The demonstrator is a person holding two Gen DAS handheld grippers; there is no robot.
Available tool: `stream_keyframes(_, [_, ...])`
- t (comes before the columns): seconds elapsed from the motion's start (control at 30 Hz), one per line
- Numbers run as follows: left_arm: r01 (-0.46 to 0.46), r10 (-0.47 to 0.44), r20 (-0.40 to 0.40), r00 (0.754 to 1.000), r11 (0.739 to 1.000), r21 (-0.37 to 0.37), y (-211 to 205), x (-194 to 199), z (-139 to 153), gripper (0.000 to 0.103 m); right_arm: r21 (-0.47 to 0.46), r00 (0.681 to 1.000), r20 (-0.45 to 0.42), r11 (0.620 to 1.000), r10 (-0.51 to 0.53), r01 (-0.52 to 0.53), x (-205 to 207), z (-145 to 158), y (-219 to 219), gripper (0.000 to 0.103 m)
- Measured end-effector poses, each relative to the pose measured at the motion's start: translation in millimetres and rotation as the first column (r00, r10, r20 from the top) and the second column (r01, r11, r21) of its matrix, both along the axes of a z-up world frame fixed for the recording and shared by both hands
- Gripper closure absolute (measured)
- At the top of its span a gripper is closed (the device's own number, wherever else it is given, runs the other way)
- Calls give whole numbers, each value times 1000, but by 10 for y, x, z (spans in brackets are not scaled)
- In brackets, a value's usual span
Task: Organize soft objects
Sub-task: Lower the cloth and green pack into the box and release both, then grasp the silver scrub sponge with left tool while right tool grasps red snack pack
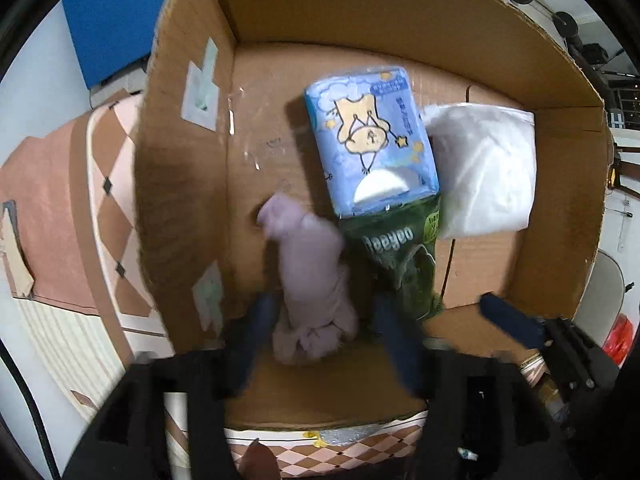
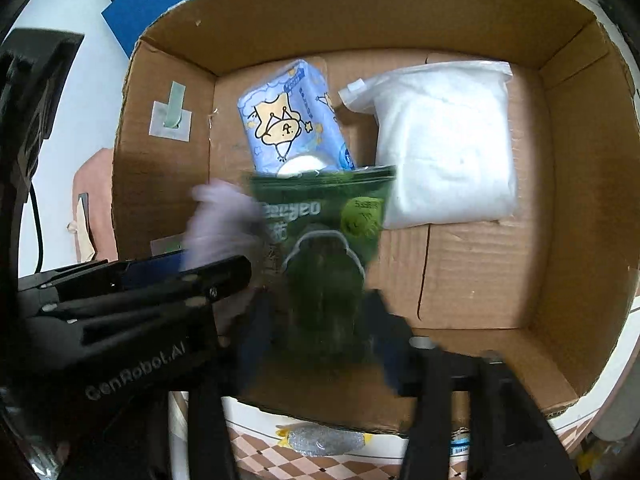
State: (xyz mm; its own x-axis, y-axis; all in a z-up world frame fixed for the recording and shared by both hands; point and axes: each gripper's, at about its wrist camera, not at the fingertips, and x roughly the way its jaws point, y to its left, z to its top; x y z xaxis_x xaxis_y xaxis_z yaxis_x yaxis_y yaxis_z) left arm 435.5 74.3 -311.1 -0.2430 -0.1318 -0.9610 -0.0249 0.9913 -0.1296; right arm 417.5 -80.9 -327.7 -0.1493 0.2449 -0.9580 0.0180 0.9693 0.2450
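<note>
Fingers (image 1: 260,320) of the left gripper (image 1: 324,320) stand either side of a crumpled lilac cloth (image 1: 310,276), which hangs between them over the floor of an open cardboard box (image 1: 184,168); they seem to be pinching its lower end, though blur hides the contact. Beyond the cloth, a blue tissue pack (image 1: 370,136) with a cartoon bear lies on the box floor. A white bagged bundle (image 1: 486,168) lies just beside it on the right. A green pack (image 1: 400,256) overlaps the blue pack's near edge. One dark finger of the right gripper (image 1: 508,320) reaches in from the right. Under the box's near wall shows a surface (image 1: 344,454) with a pink-and-brown diamond pattern.

From the right wrist view, the right gripper (image 2: 324,332) has its fingers (image 2: 384,328) closed against the sides of the green pack (image 2: 332,240), held above the box (image 2: 580,200) floor. The blue tissue pack (image 2: 288,120) lies behind it, the white bundle (image 2: 444,140) to the right. The left gripper (image 2: 168,280) enters from the left, with the lilac cloth (image 2: 224,220) blurred at its tip.
</note>
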Motion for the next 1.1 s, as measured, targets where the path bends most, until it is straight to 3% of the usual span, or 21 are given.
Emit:
stream_keyframes(0.03, [7,-8,21,1000,1000,12,2,-6,54,28,-3,1000,5,1000,3,-3,6,11,5,26])
stream_keyframes(0.2, [22,-25,86,996,999,38,31,-82,292,10,-52,999,31,998,19,-17,13,123,1,11])
stream_keyframes(0.27, [23,-29,130,991,999,47,47,-149,438,6,-71,998,54,997,26,-22,-7,203,-11,0])
stream_keyframes(0.4, [13,-23,219,975,999,49,61,-335,744,5,-124,990,130,991,60,-44,-118,428,-24,0])
stream_keyframes(0.53, [-3,-23,345,938,997,75,77,-697,1048,5,-137,978,193,989,75,-49,-311,627,-94,0])
stream_keyframes(0.67, [3,-46,424,905,995,103,37,-1207,1150,5,-132,973,226,991,45,-15,-719,793,-352,0])
stream_keyframes(0.8, [93,-163,412,897,978,185,-109,-1791,919,5,-106,981,181,991,-65,85,-1325,734,-827,0])
stream_keyframes(0.93, [257,-304,280,910,947,193,-429,-2253,396,5,-48,971,65,971,-232,235,-1906,419,-1385,0])
stream_keyframes(1.03, [357,-394,210,895,914,194,-675,-2423,30,5,-37,963,36,963,-266,268,-2049,200,-1626,0])
stream_keyframes(1.1, [404,-442,175,880,889,214,-806,-2473,-184,5,-66,970,64,969,-236,240,-2020,96,-1728,0])
